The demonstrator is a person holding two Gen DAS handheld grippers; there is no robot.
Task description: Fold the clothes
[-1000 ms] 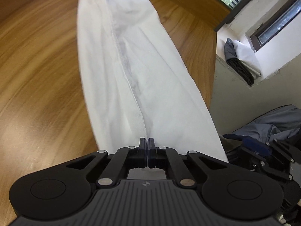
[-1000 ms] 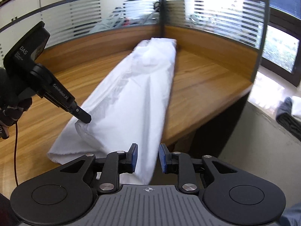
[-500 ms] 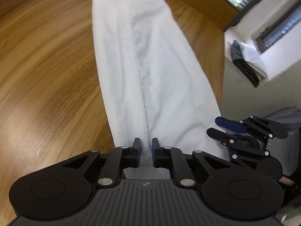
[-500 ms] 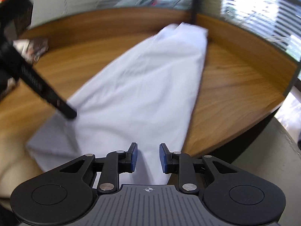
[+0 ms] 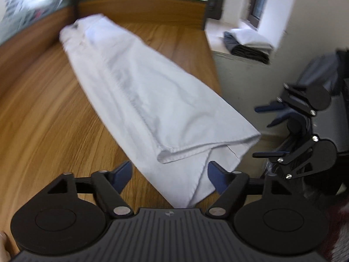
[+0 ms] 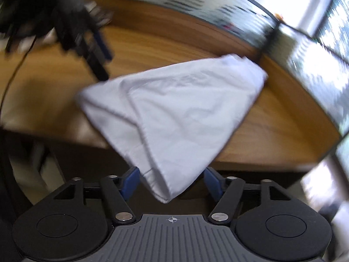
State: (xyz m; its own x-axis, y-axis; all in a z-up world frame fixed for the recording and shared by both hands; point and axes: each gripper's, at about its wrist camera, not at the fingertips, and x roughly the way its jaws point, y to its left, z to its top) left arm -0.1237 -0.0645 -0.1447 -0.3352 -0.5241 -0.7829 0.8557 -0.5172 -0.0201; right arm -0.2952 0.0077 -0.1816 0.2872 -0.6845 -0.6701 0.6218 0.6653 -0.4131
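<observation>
The white trousers (image 5: pixel 139 91) lie folded lengthwise from twelve to six o'clock on the wooden desk (image 5: pixel 43 109), hem overhanging its edge; left gripper (image 5: pixel 170 174) and right gripper (image 6: pixel 170 180) have just opened, released, so cross-folds remain.

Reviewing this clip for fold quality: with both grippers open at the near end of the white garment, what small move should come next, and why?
Probably close both grippers on the near end and carry it toward the far end. Both the left gripper and the right gripper have just been opening; cloth lies between their pads, unpressed. The white garment lies long and narrow on the wooden desk, its near end overhanging the edge.
</observation>
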